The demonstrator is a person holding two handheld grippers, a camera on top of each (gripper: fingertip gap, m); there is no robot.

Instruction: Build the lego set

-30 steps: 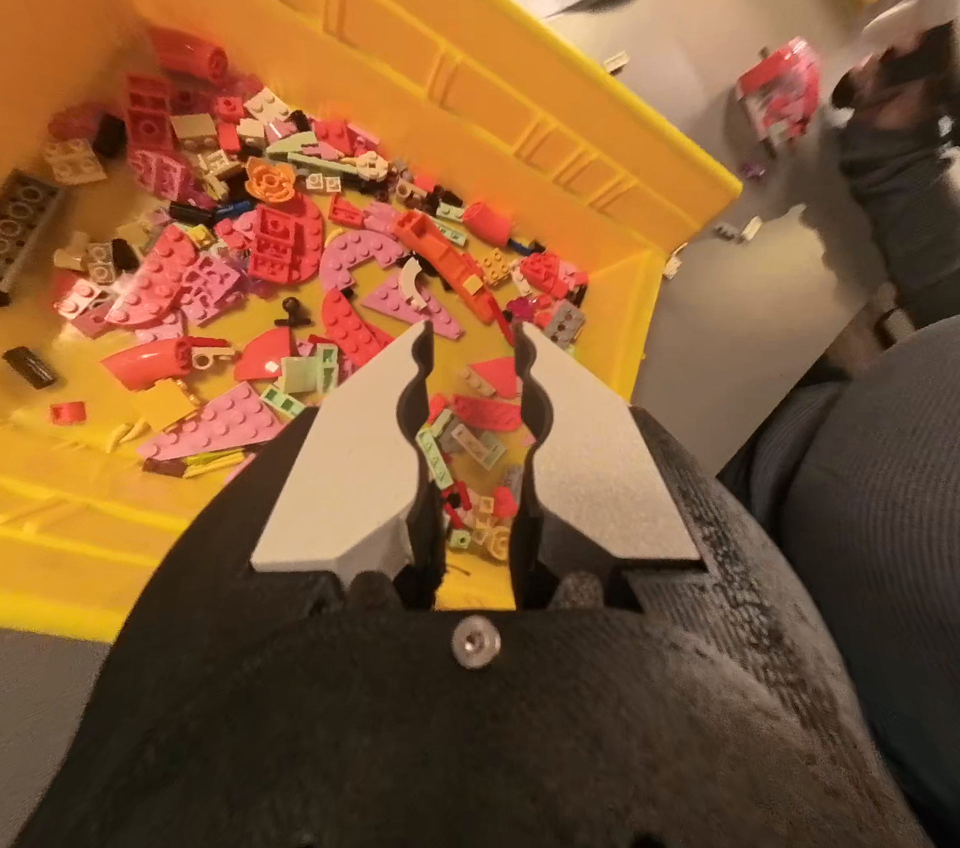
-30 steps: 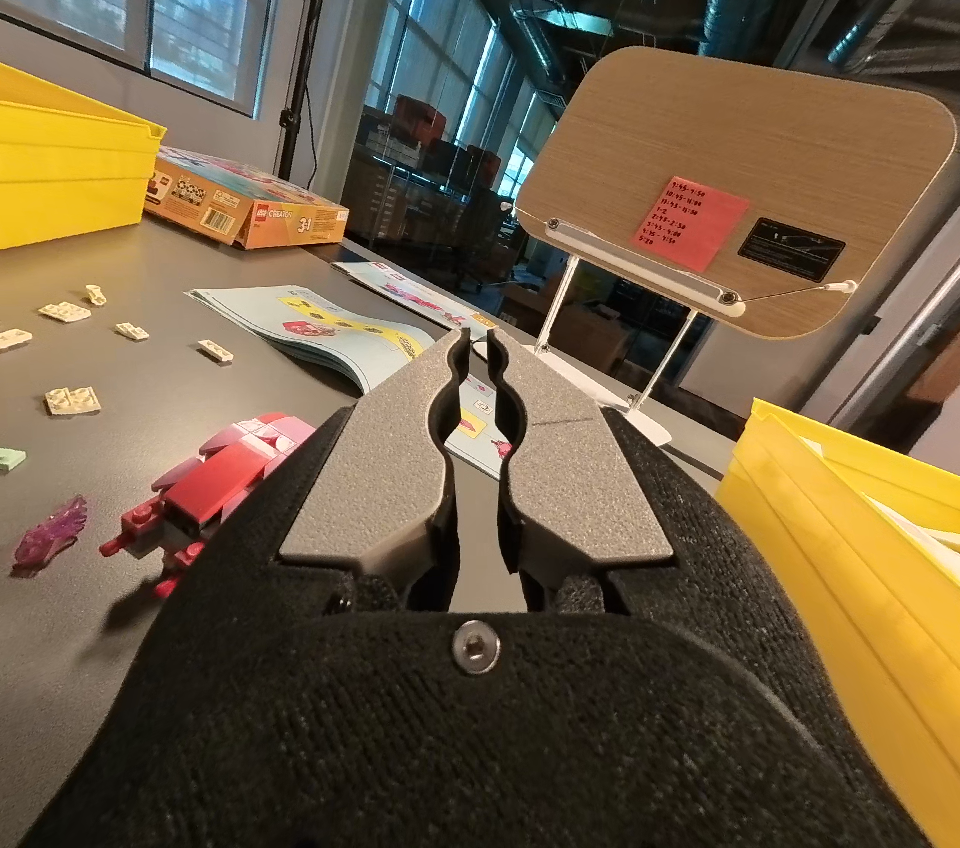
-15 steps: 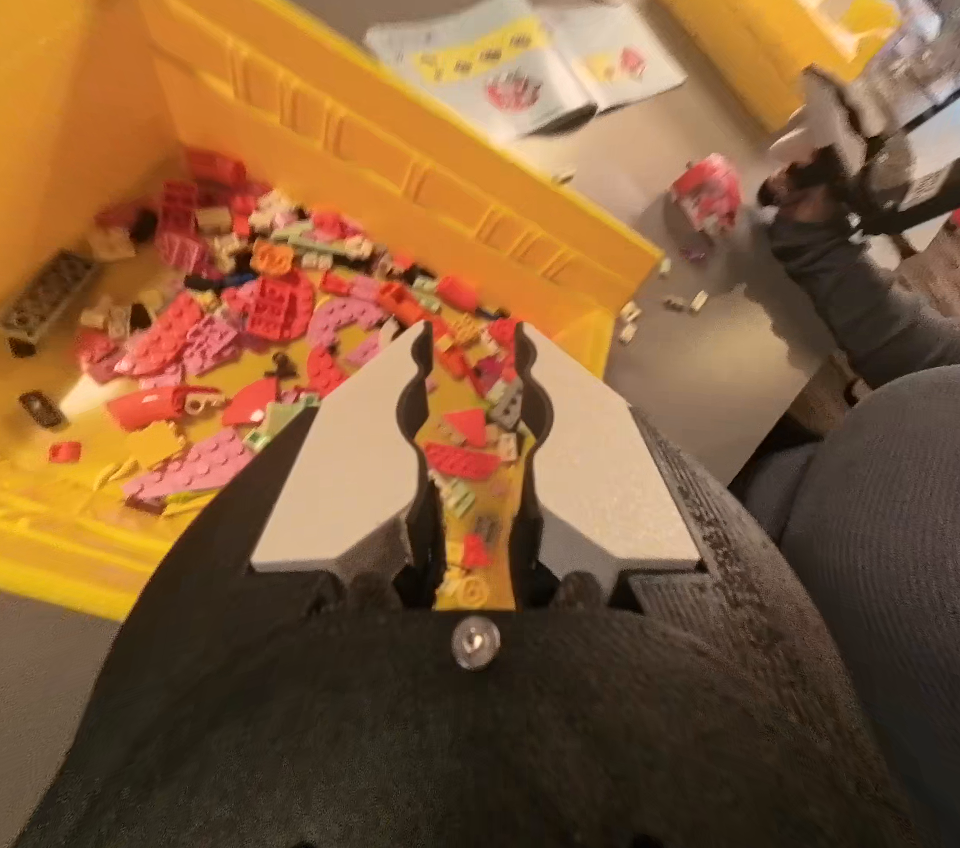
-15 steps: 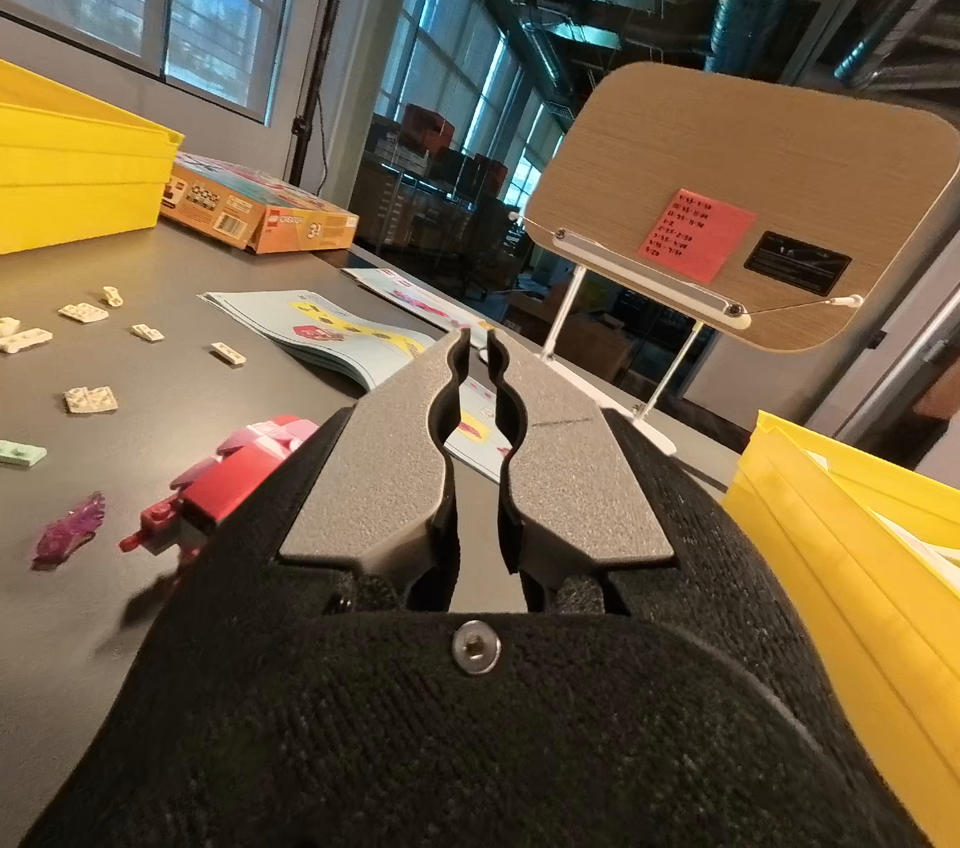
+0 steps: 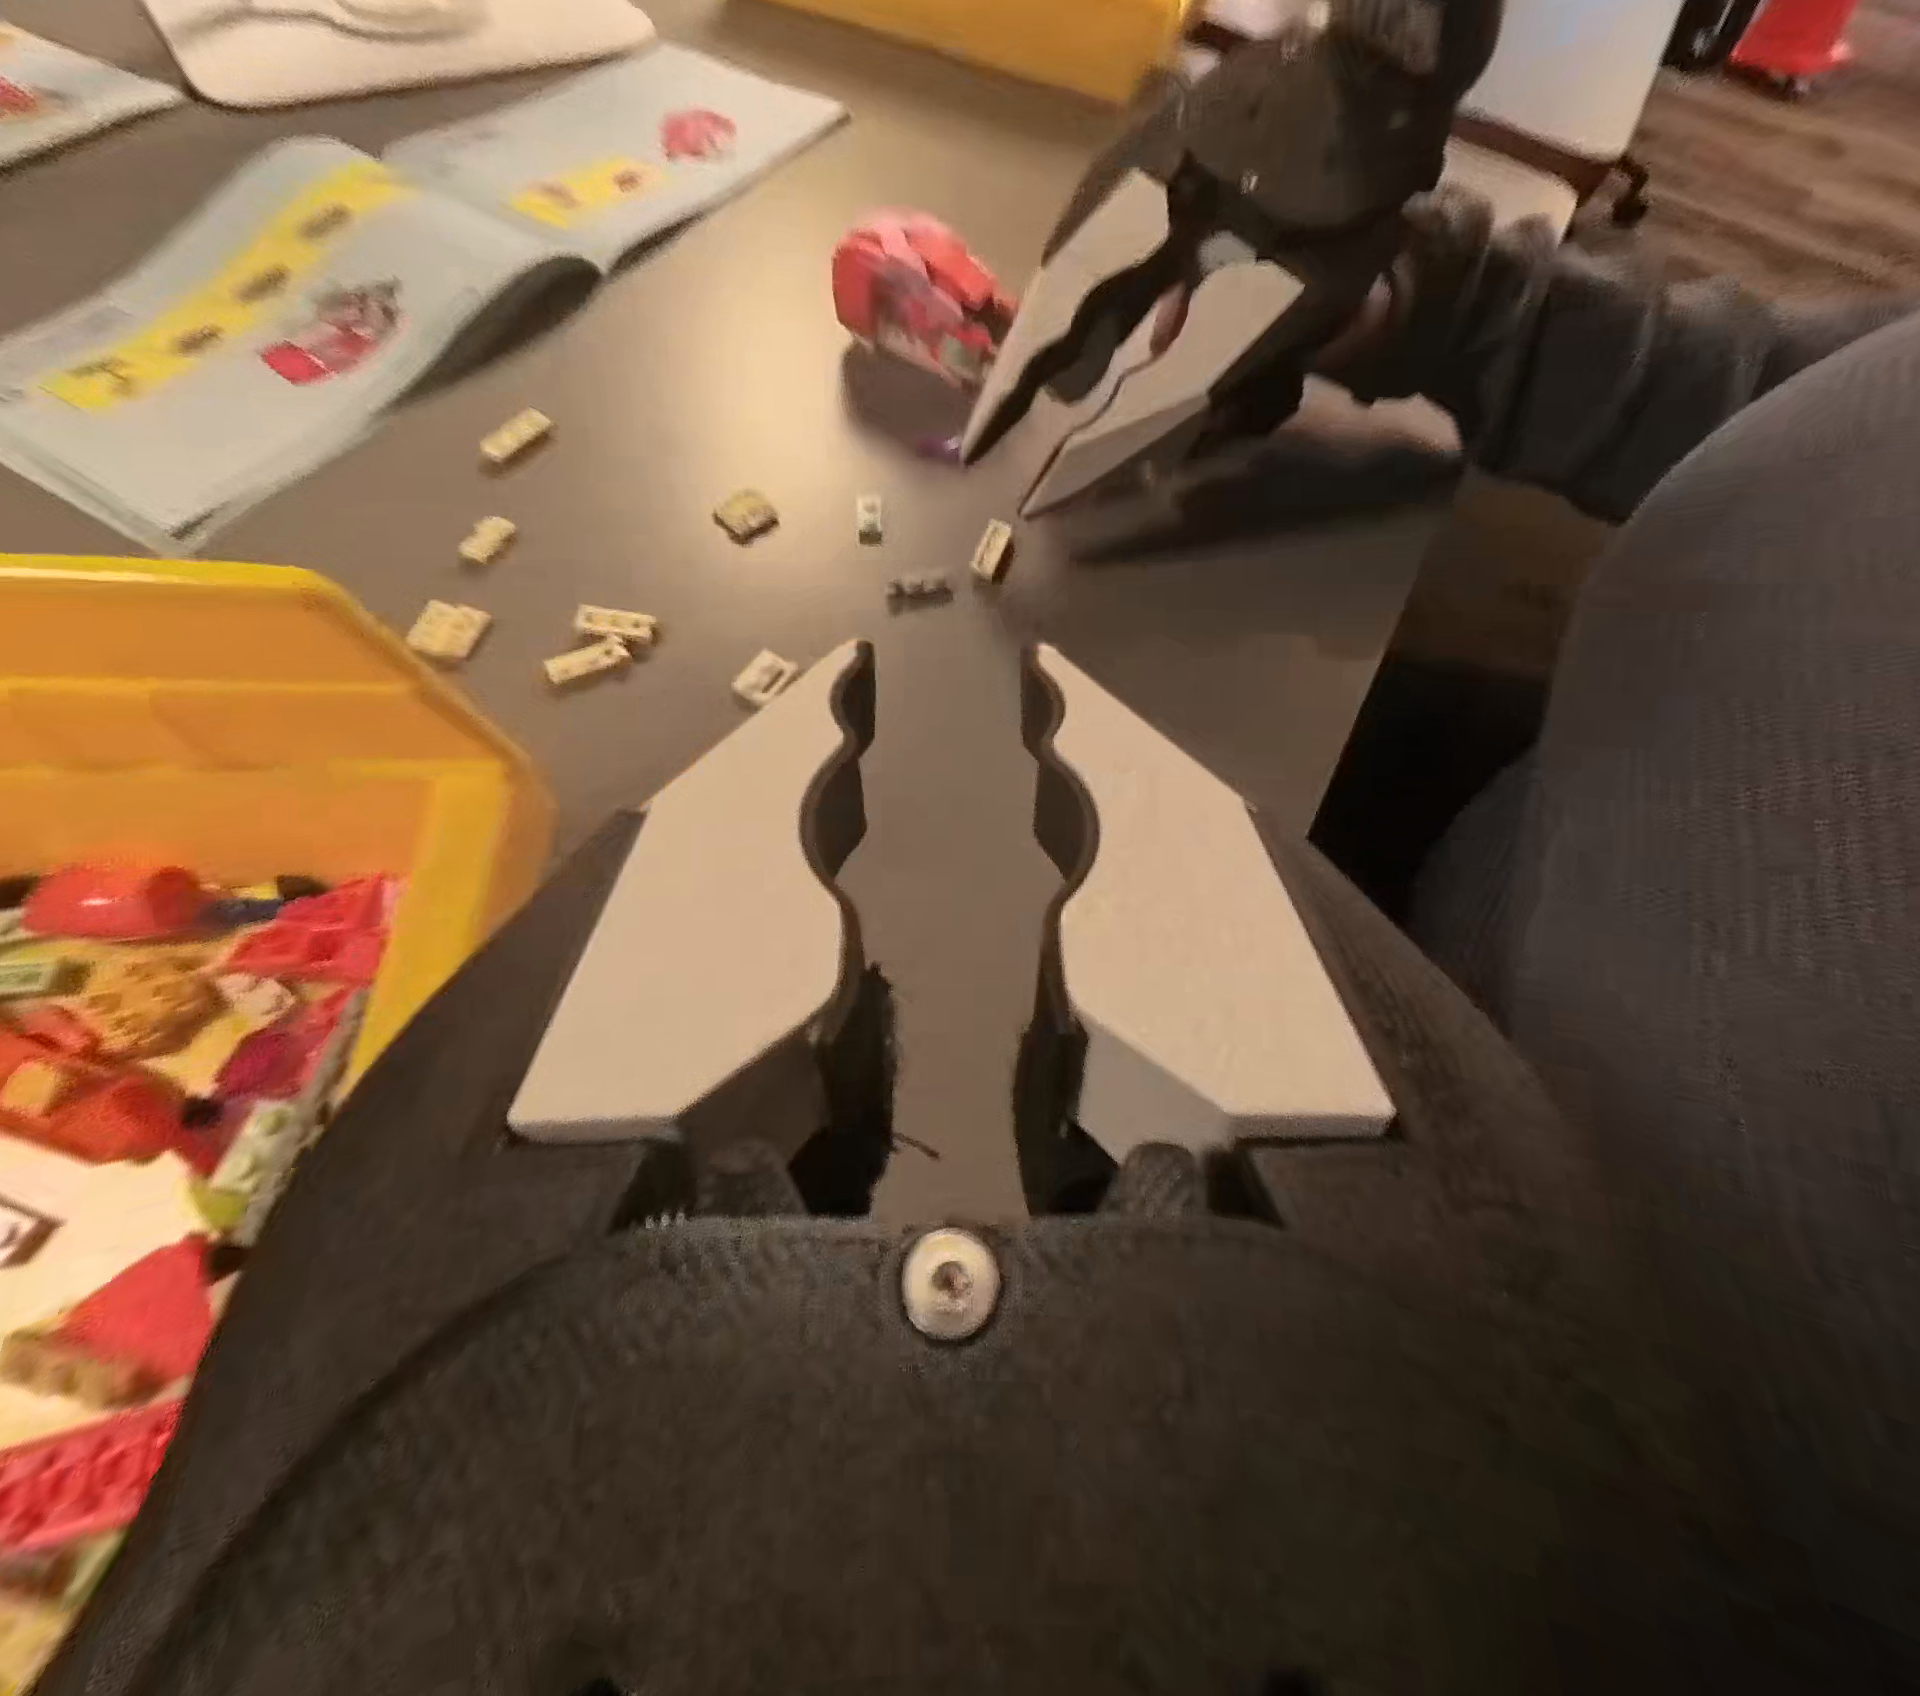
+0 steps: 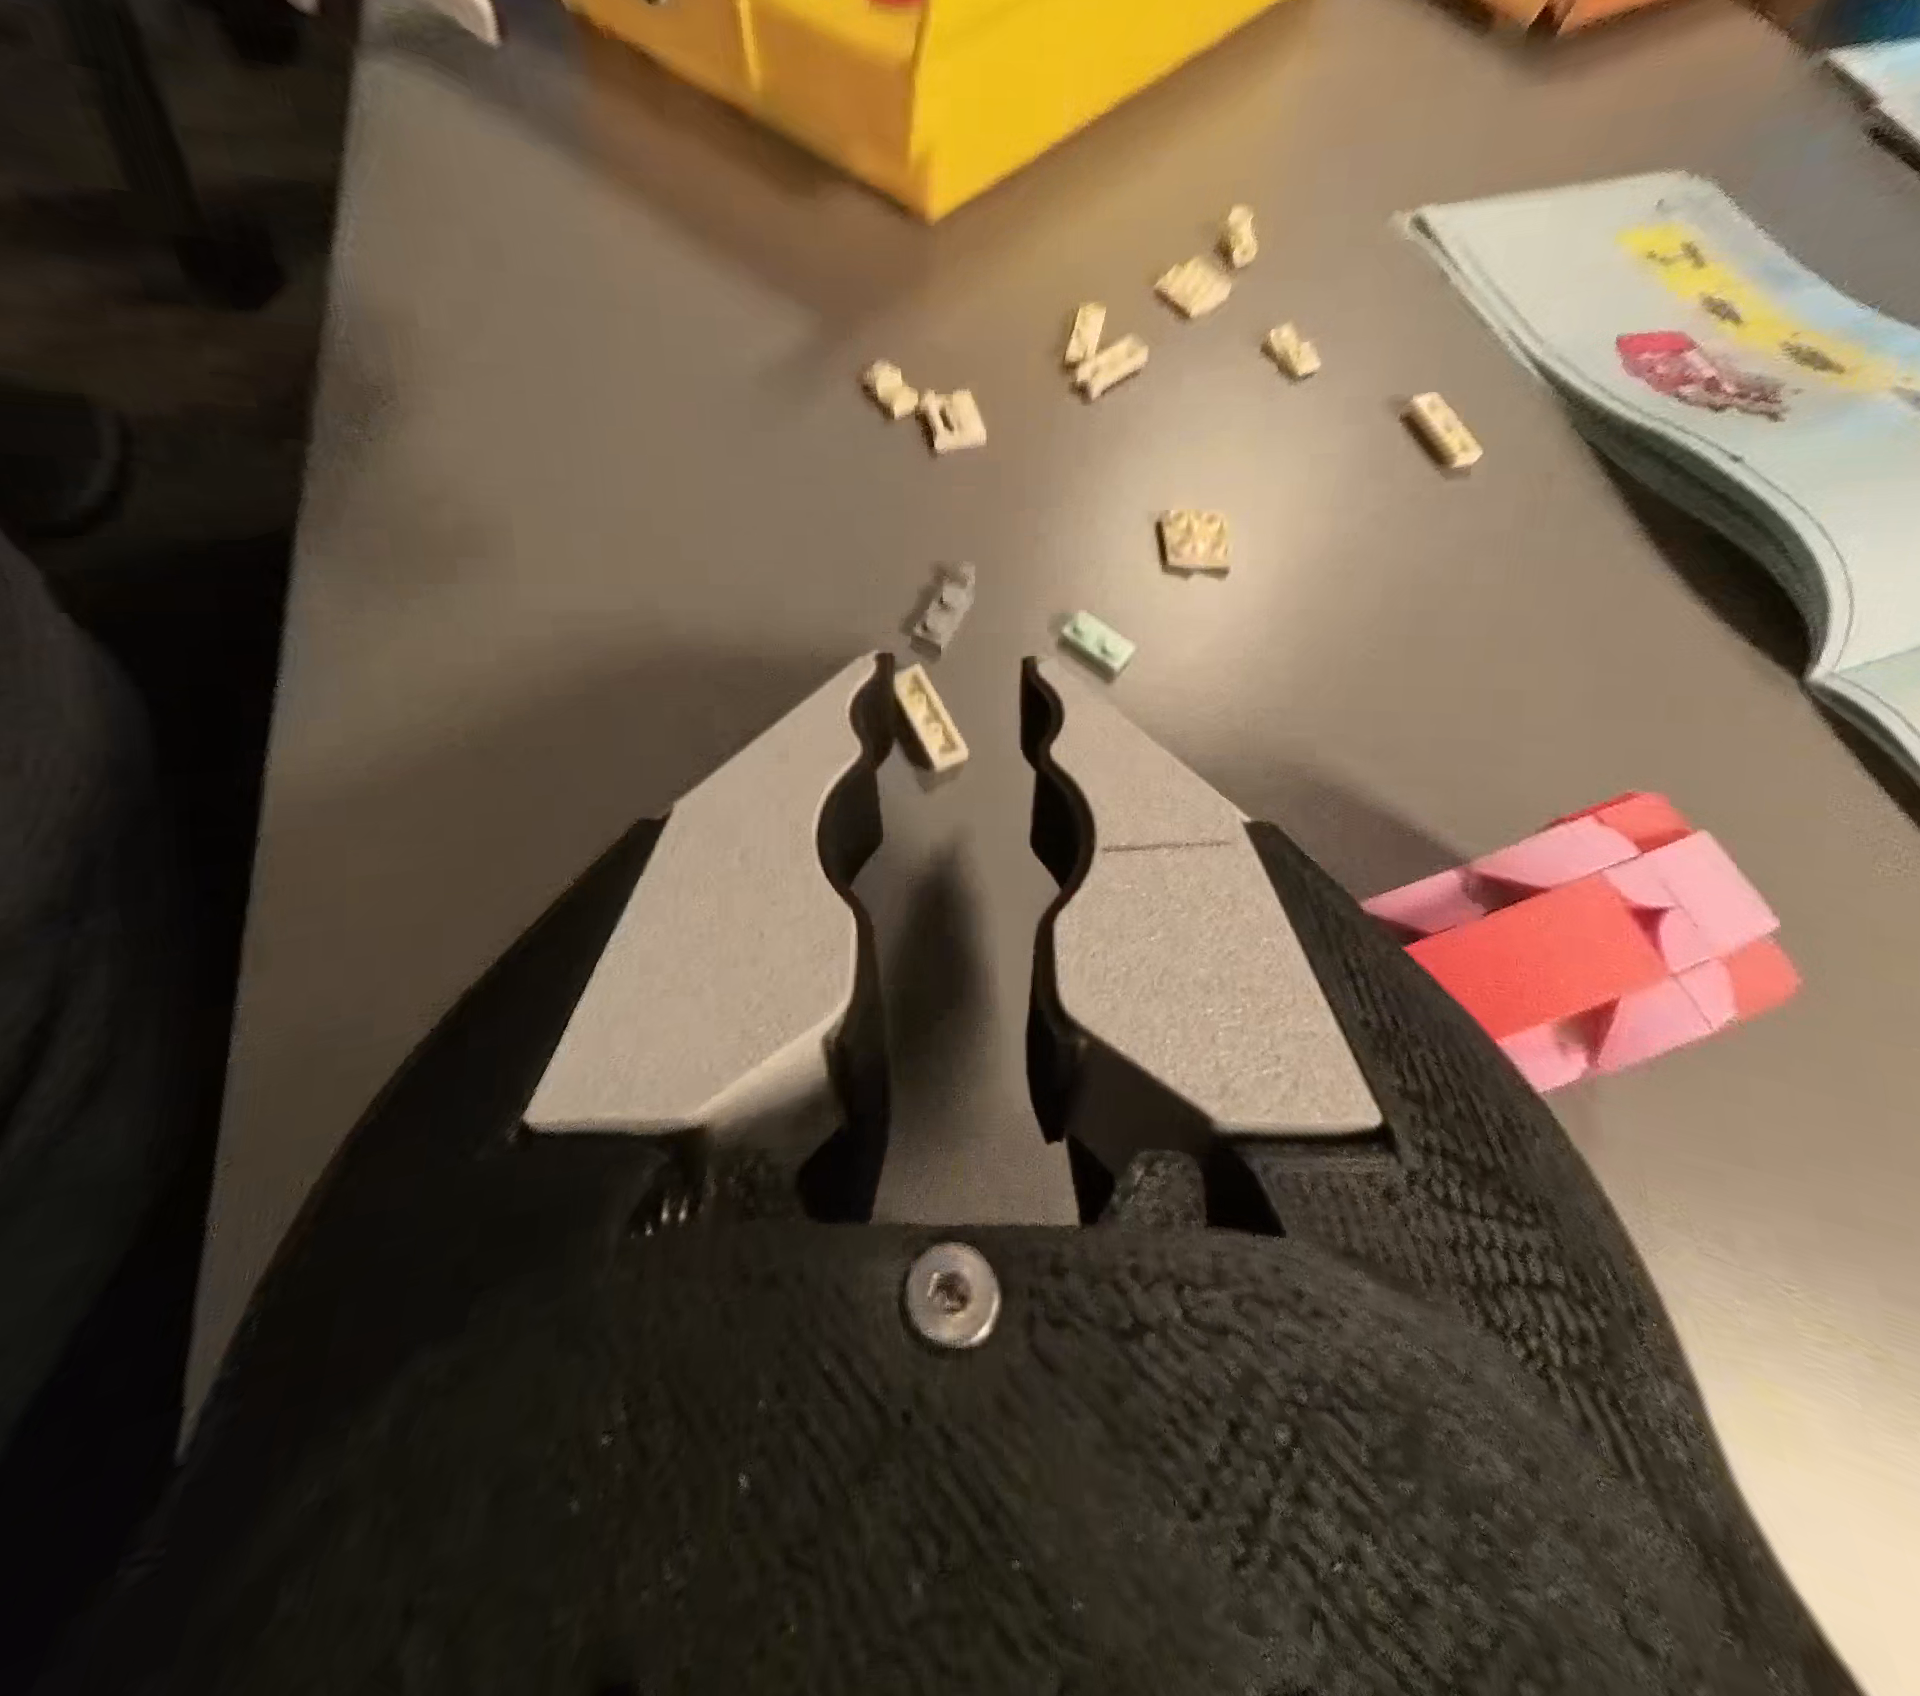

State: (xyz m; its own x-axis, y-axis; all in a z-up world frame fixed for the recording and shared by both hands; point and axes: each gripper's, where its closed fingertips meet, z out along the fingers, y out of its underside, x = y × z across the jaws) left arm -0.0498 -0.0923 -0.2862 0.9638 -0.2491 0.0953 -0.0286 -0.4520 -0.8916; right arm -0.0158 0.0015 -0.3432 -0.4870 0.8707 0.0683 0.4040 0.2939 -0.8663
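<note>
tan plate [image 6: 930, 730] lies on table [image 6: 623, 399] between parted fingers of right gripper [image 6: 951, 675], unclamped; left gripper [image 5: 945, 659] parted, bare.

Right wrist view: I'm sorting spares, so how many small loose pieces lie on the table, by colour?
Tan pieces: 10
Grey piece: 1
Green piece: 1
Total: 12
</note>
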